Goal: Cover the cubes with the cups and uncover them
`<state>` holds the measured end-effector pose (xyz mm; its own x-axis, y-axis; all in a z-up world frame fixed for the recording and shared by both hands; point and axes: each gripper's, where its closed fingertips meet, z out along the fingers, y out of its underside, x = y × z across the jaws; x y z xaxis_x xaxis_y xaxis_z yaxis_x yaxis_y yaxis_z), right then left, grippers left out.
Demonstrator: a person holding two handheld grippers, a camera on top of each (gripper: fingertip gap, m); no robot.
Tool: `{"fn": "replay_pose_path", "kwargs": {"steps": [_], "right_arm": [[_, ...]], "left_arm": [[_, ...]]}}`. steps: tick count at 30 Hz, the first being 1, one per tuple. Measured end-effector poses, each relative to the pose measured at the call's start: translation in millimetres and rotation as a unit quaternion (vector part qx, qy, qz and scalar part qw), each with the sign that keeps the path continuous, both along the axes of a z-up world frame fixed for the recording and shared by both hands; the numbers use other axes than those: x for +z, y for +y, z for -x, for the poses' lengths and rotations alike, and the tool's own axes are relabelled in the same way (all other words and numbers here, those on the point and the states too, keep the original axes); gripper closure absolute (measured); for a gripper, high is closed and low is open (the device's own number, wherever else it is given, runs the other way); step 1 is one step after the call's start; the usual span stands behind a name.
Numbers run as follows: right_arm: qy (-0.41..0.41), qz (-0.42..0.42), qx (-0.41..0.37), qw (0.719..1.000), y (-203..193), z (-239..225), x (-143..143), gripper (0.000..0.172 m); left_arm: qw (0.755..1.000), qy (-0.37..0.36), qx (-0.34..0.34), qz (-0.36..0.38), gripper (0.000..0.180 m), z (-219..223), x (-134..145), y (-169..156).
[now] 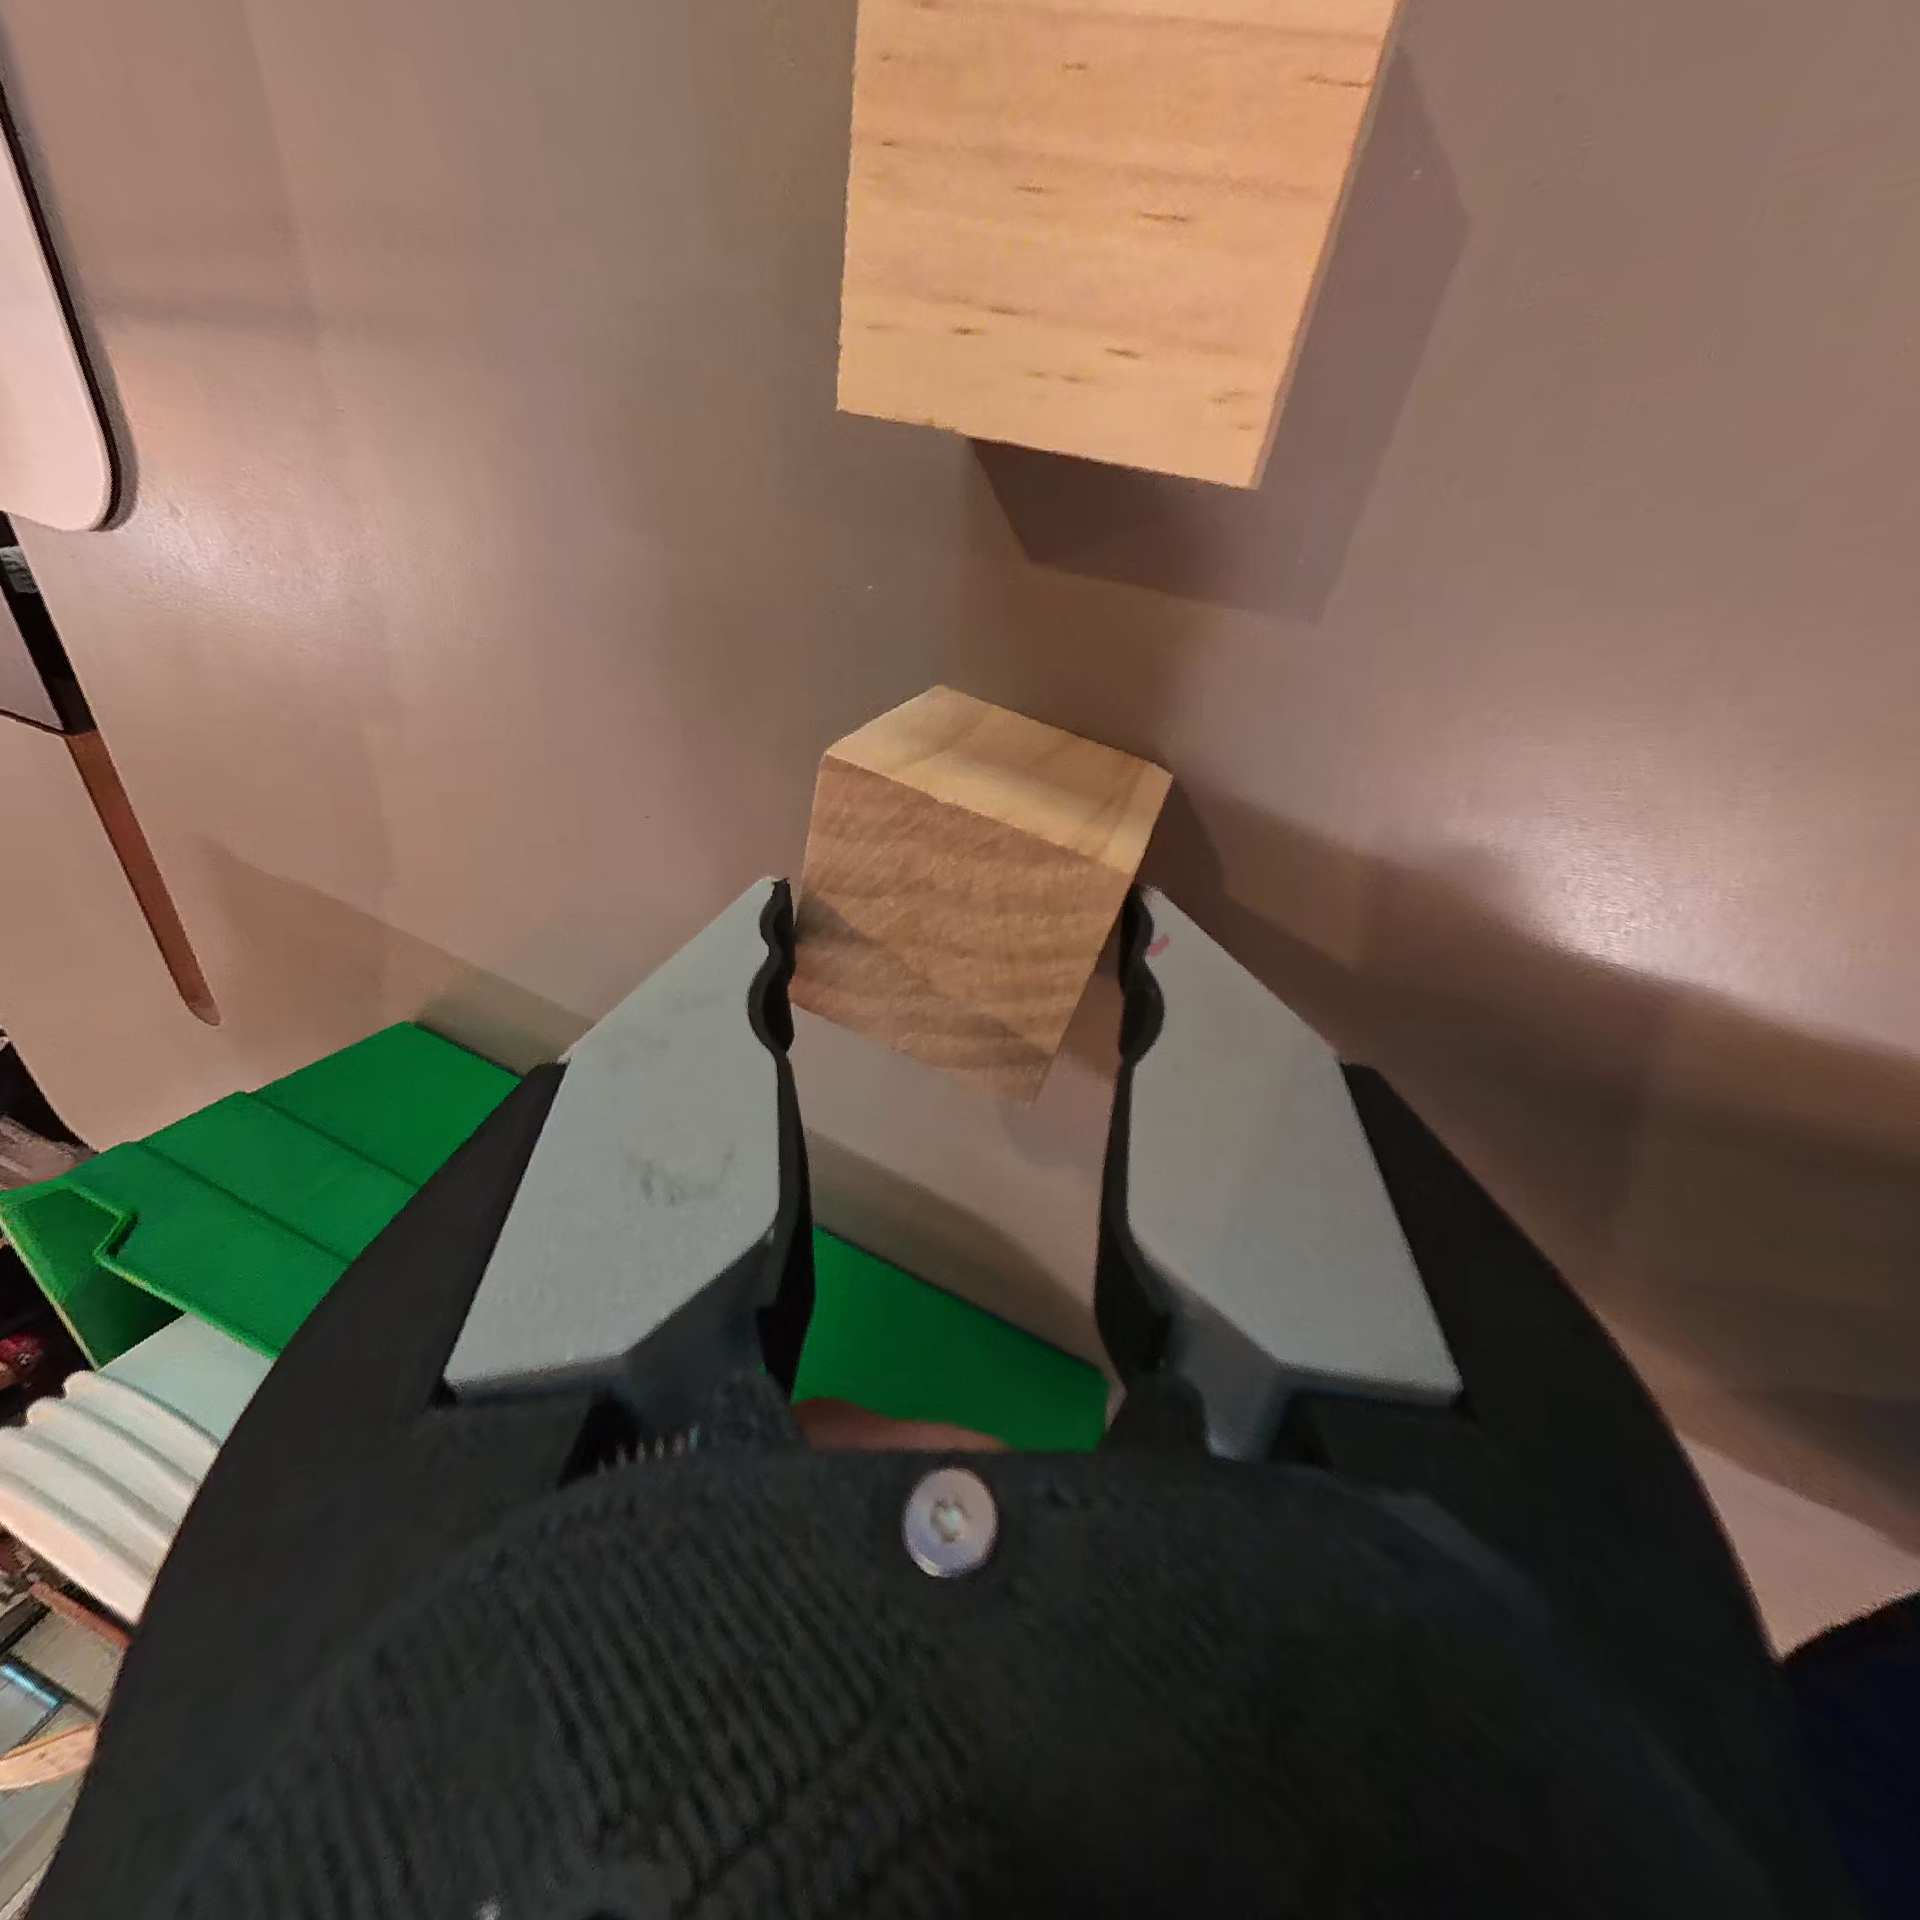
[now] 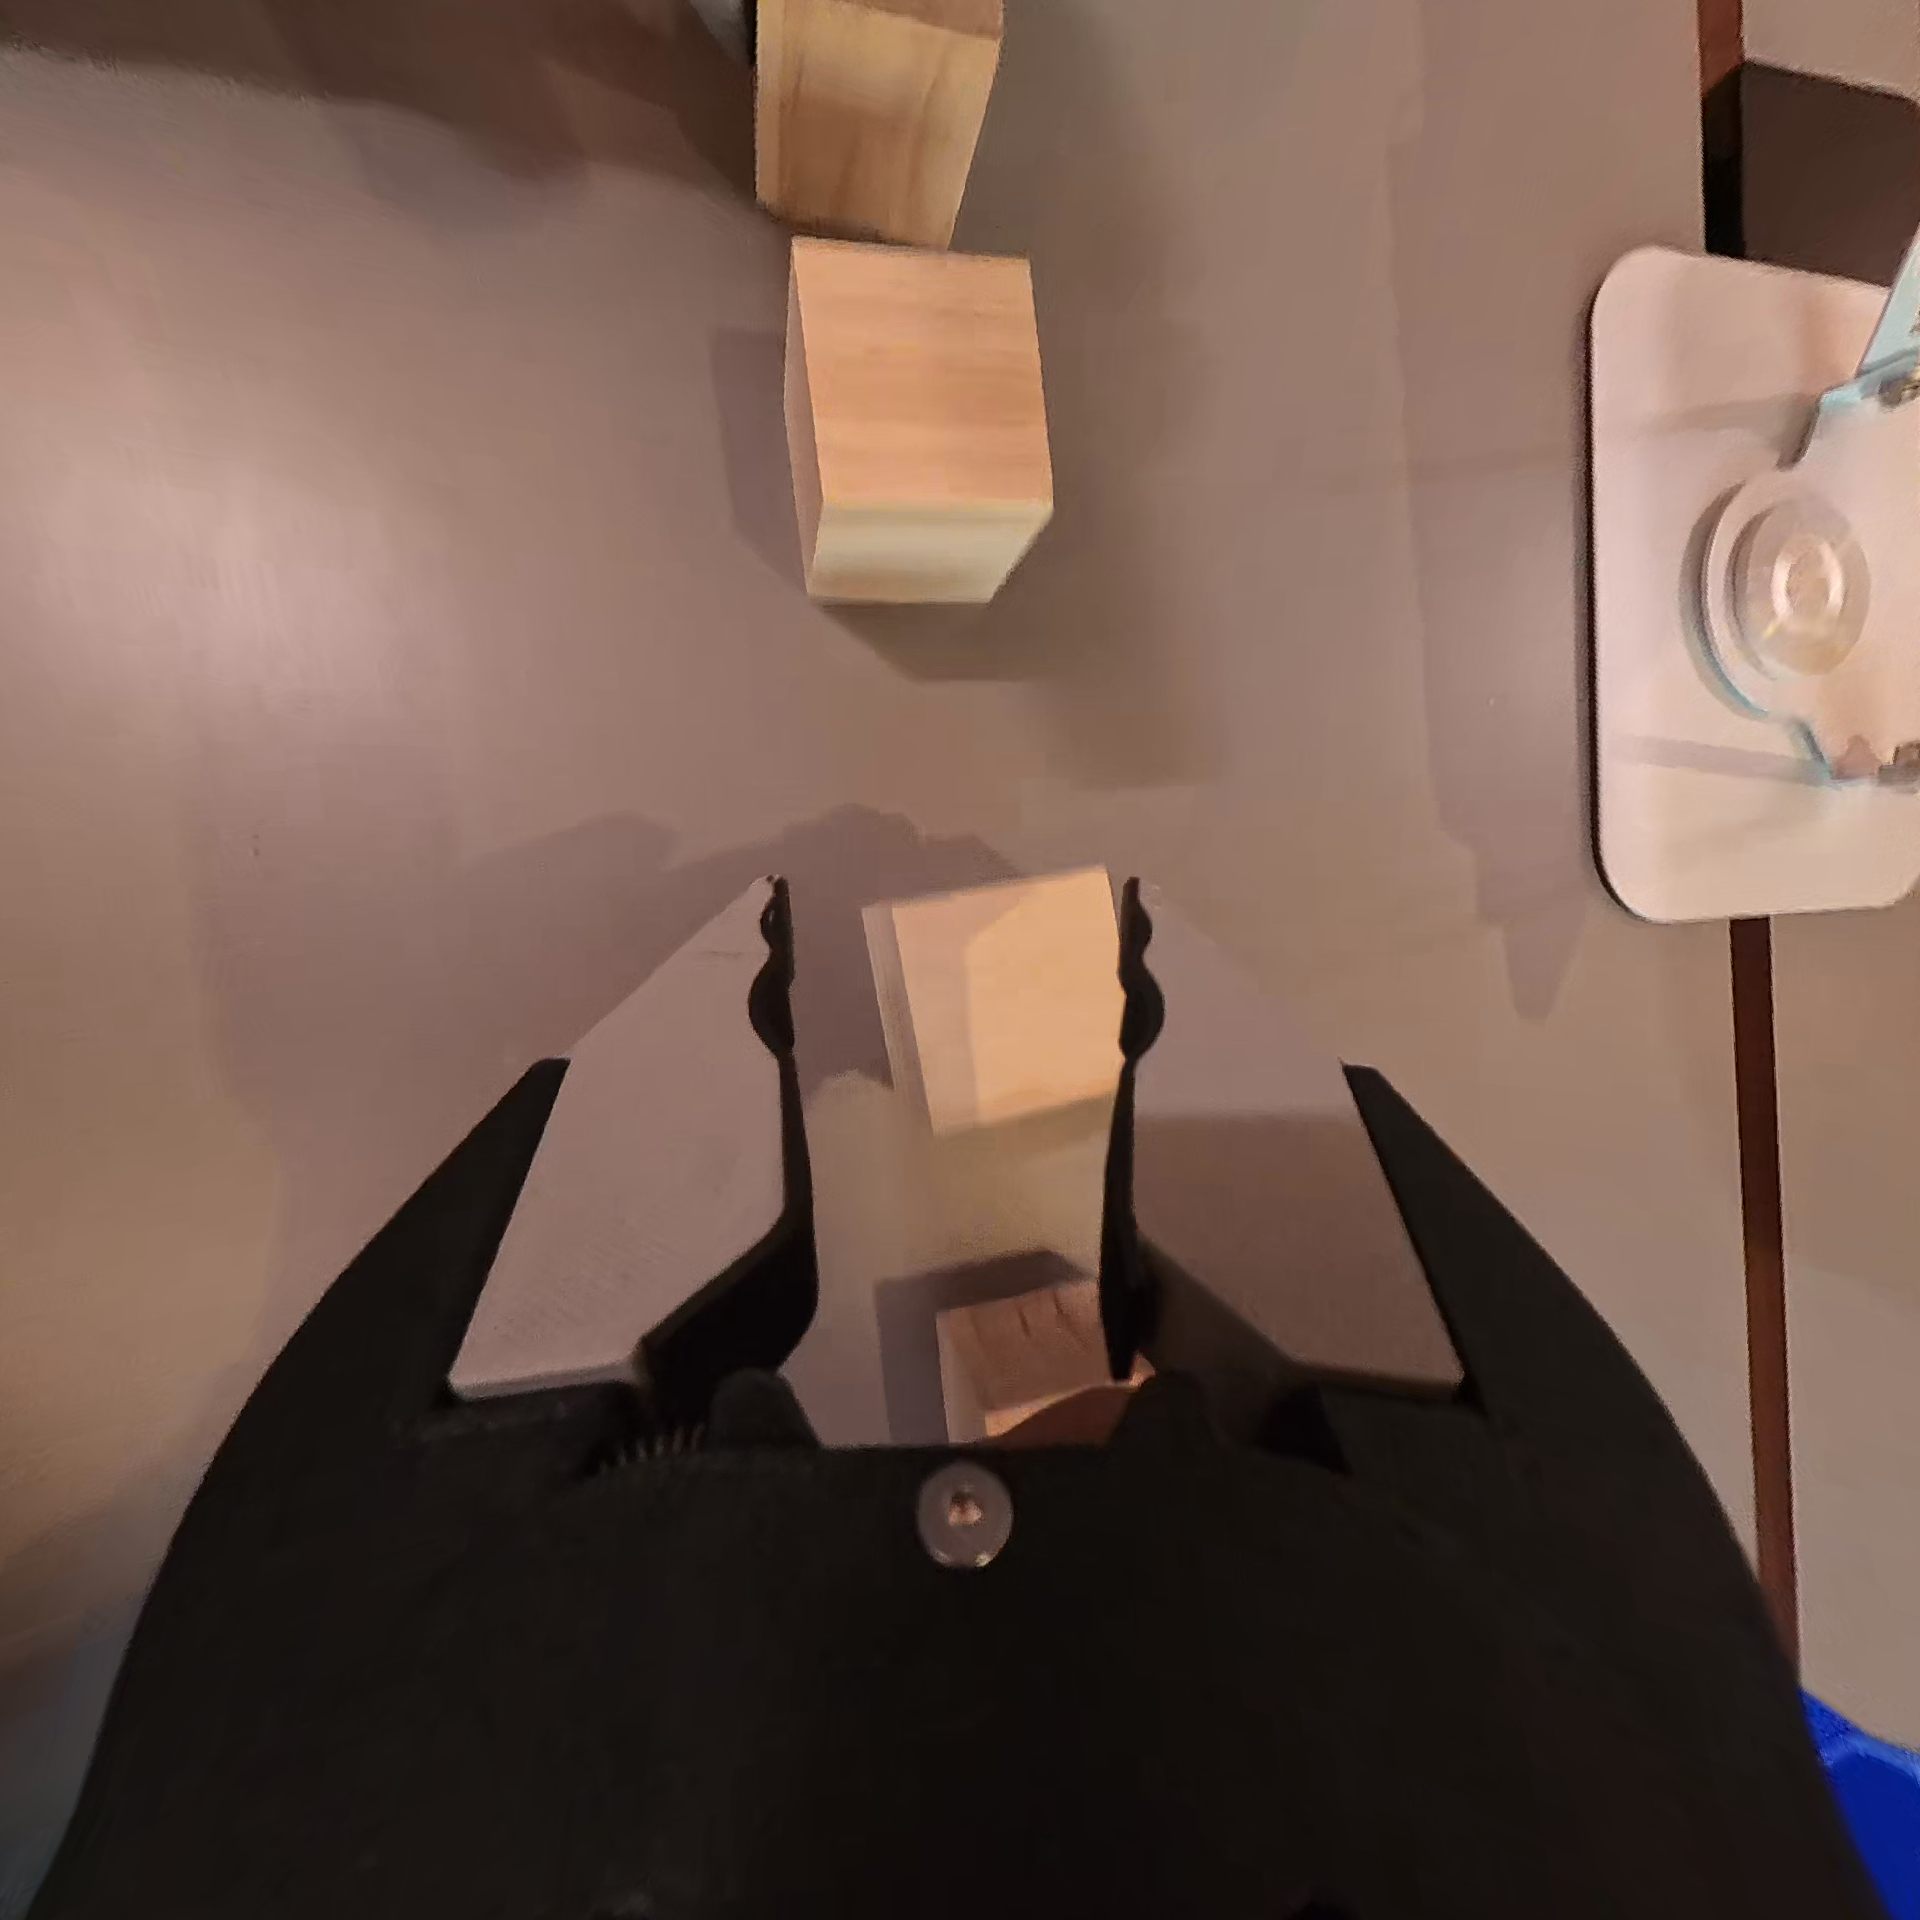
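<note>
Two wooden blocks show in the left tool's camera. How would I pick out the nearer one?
Start from the brown tabletop and find the left gripper, whose two grey fingers reach in from below. The wooden cube sits right between their tips. Unlike the larger-looking pale block farther up, it shows a darker, wavy-grained face.

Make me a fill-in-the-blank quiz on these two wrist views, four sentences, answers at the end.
1. The cube at the left tool's fingertips is made of ___.
2. The plastic piece at the lower left of the left wrist view is coloured ___.
3. Beyond the right tool's fingertips, ___ more cubes are lined up, a near cube and a far cube.
4. The white plate lies on the ___ side of the right wrist view.

Answers: wood; green; two; right
</note>
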<state>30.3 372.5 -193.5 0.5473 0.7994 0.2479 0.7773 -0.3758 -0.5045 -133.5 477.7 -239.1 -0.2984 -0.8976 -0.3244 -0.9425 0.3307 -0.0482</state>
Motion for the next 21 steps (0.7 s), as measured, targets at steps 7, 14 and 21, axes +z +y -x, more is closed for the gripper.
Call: {"fn": "replay_pose_path", "kwargs": {"steps": [7, 14, 21], "right_arm": [[0.014, -0.043, 0.015, 0.999, 30.1, 68.3, -22.5, 0.108], [0.035, -0.018, 0.002, 0.999, 48.9, 75.9, -30.0, 0.104], [0.042, -0.008, 0.017, 0.999, 65.8, 80.8, -28.7, 0.111]], "left_arm": [[1.000, -0.011, -0.001, 0.005, 0.119, -0.8, -0.1, 0.0], [1.000, -0.002, -0.001, -0.002, 0.118, -1.5, -2.0, 0.3], [1.000, 0.002, -0.003, -0.001, 0.117, -2.8, -4.7, 0.4]]}}
